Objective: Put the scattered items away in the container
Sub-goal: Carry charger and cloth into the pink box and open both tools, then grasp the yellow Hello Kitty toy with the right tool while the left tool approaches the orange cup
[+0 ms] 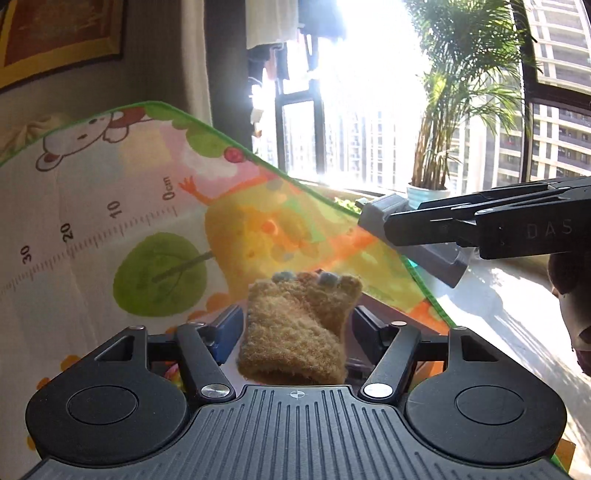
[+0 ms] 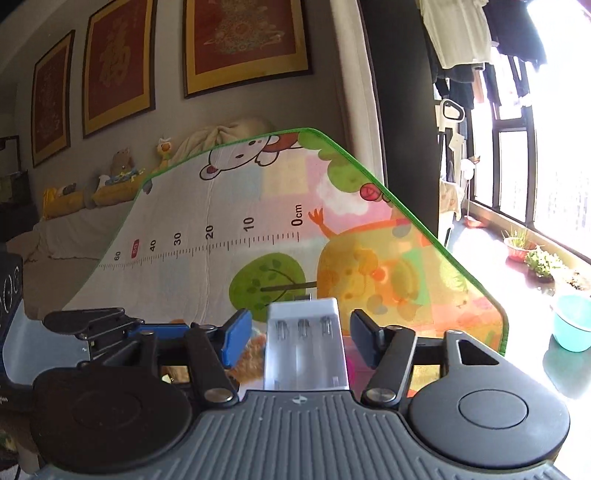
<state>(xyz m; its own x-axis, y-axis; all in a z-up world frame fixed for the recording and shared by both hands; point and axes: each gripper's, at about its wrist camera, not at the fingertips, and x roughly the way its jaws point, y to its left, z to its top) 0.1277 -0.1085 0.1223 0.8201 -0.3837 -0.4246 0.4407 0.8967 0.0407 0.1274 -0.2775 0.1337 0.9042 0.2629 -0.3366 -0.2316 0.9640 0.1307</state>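
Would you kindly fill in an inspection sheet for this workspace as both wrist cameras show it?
Surface: cartoon play mat with a printed ruler, green-edged.
Job's things: fuzzy brown glove between the left gripper's spread fingers; white battery charger between the right gripper's spread fingers; neither pressed. Container not identifiable.
Clutter: nothing seen clearly.
Grippers: both open.
Cables: nothing seen.
Surroundings: framed pictures, stuffed toys, hanging laundry, potted palm, teal basin.

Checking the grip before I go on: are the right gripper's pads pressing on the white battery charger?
No: in the right wrist view the white battery charger sits between the right gripper's blue pads with a gap on each side.
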